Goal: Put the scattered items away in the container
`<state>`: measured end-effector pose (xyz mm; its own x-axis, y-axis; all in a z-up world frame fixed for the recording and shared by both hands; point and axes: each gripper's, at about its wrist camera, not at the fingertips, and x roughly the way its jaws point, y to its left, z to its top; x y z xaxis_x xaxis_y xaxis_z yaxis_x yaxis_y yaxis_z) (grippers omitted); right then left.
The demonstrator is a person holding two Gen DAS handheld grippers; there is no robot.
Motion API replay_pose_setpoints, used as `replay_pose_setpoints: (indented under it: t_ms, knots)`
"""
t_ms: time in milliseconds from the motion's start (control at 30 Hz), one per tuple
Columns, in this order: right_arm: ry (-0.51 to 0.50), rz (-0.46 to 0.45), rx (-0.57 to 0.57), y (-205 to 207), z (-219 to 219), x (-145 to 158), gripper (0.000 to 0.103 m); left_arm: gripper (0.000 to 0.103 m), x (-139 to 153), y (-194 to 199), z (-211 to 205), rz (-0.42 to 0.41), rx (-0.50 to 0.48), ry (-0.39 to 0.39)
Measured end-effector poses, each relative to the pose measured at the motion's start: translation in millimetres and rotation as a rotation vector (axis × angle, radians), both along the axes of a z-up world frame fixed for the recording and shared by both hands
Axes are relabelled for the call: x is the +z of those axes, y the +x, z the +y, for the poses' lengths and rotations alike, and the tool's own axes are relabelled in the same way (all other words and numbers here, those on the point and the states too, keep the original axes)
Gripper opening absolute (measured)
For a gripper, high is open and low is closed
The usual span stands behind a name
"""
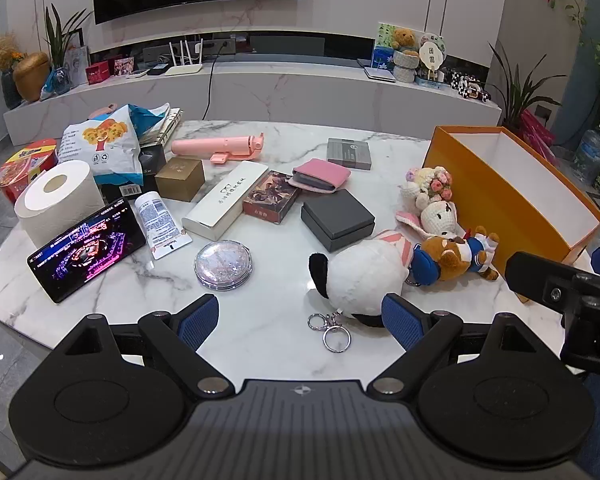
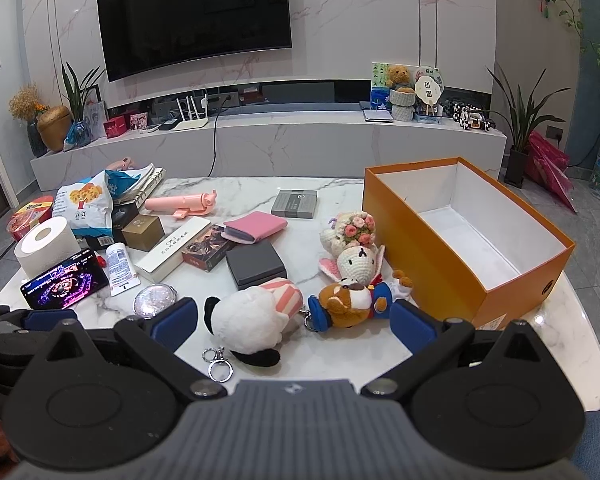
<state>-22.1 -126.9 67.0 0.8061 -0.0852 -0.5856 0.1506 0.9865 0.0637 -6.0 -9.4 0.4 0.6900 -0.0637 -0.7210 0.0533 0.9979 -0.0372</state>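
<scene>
Open-topped and empty, the orange box [image 2: 466, 236] at the right end of the marble table [image 2: 340, 356] — mouth up, long side toward the clutter, ready to take things dropped in from above. Left of it, nothing yet tidied: toilet roll [image 1: 56, 196] and snack bag [image 1: 100, 148] banked at the far left, a phone [image 1: 86, 250] propped beside them with its screen lit, a white case [image 1: 226, 200], a grey box [image 1: 338, 220], a pink wallet [image 1: 320, 176] and a round compact [image 1: 223, 265] strewn flat across the middle. Nearest the container, four soft toys in a loose heap, touching one another: a white plush [image 2: 256, 316] with a key ring trailing toward the near edge, a brown bear [image 2: 352, 304], a crocheted rabbit [image 2: 358, 262]. Both tools held just short of the table edge, tilted downward. Left gripper [image 1: 300, 320] spread wide, gripping nothing, its right pad just in front of the white plush. Right gripper [image 2: 294, 320] likewise at full spread and empty, framing plush and bear — probably the first pick, being closest to the box.
</scene>
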Motion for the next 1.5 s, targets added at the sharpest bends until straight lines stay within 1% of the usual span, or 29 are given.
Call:
replay_pose_setpoints:
  t_ms: [567,867,1067,1500]
  knots:
    - [0.000,-0.002,-0.007,-0.3,-1.1,-0.3,0.103,0.103,-0.6,0.2,0.1,0.000,-0.004,-0.001]
    - [-0.002,0.000,-0.015,1.5,0.1,4.9,0.103,0.103,-1.5,3.4,-1.1,0.008,-0.012,0.000]
    - [-0.006,0.005,-0.005,18.5,1.3,7.5,0.103,0.103,1.7,18.6,9.1,0.016,-0.004,-0.001]
    - [-0.039,-0.013,0.006,61.1,4.7,31.0,0.103,0.103,8.9,61.0,46.8,0.013,0.027,-0.002]
